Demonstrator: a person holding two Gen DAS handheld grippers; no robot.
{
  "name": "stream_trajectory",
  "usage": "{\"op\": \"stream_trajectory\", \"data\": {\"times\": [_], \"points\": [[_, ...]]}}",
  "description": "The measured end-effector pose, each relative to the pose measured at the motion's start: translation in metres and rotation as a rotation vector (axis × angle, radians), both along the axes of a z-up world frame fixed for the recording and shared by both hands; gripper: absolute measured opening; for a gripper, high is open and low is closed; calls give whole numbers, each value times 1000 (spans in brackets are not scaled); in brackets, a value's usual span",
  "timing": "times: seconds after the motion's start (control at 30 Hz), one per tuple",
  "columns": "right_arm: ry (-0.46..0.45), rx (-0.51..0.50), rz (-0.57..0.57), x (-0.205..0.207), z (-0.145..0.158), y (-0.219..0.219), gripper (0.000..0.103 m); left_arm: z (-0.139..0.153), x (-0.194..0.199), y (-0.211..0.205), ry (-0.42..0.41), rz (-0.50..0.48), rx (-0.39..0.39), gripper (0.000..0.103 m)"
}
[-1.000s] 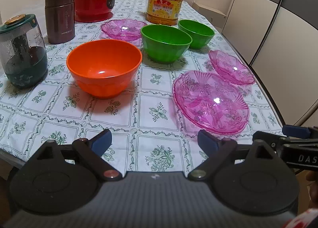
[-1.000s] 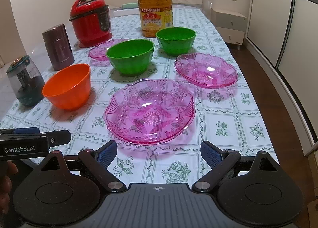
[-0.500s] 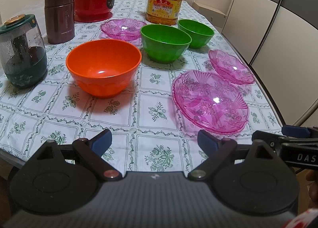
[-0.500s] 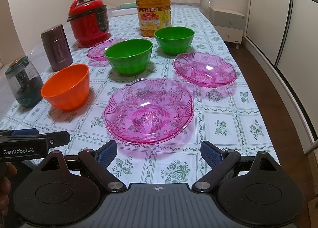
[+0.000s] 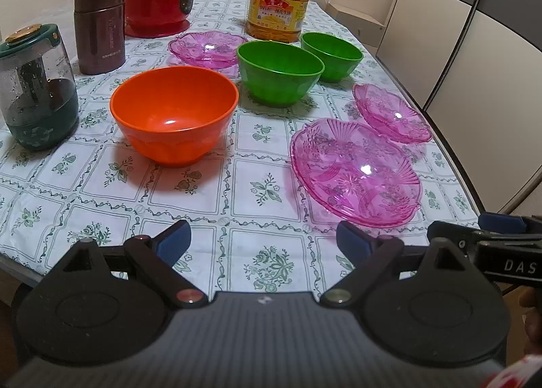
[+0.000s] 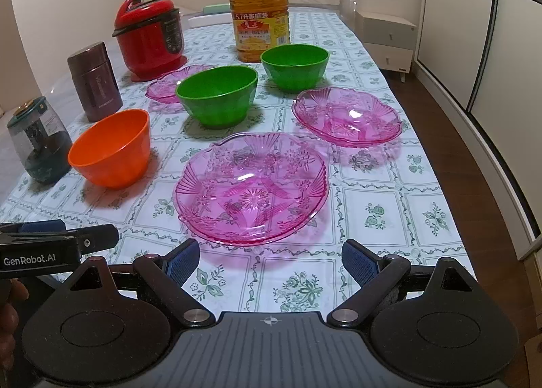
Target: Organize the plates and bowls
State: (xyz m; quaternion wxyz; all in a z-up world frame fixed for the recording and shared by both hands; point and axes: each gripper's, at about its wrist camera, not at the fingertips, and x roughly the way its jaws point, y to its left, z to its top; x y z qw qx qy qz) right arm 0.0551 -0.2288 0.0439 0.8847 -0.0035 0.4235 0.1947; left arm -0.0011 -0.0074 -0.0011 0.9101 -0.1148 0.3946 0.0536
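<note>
An orange bowl (image 5: 174, 113) (image 6: 111, 147) stands front left. Two green bowls, the near green bowl (image 5: 279, 71) (image 6: 216, 95) and the far green bowl (image 5: 332, 56) (image 6: 294, 64), stand behind it. A large pink plate (image 5: 355, 171) (image 6: 250, 185) lies near the front, a second pink plate (image 5: 389, 112) (image 6: 347, 117) to its right, a third pink plate (image 5: 208, 47) (image 6: 166, 85) at the back. My left gripper (image 5: 264, 240) is open and empty over the front edge. My right gripper (image 6: 271, 261) is open and empty just before the large plate.
A red cooker (image 6: 149, 37), a brown flask (image 6: 95, 81), a dark green jar (image 6: 39, 139) and an oil bottle (image 6: 259, 22) stand along the left and back of the table (image 6: 389, 212). The table's right edge borders wardrobe doors (image 5: 474, 32).
Both grippers have edged slightly forward toward the dishes. Nothing on the table has moved.
</note>
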Motion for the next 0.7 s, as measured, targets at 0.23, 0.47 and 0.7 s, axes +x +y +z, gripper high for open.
{"op": "stream_trajectory", "data": {"times": [0.23,0.47,0.7], "points": [[1,-1,-2,0,0,0,91,0,0,0,0,0,-1,92],[1,0,-2,1,0,-1,91,0,0,0,1,0,0,92],[1,0,-4,1,0,-2,91,0,0,0,0,1,0,92]]}}
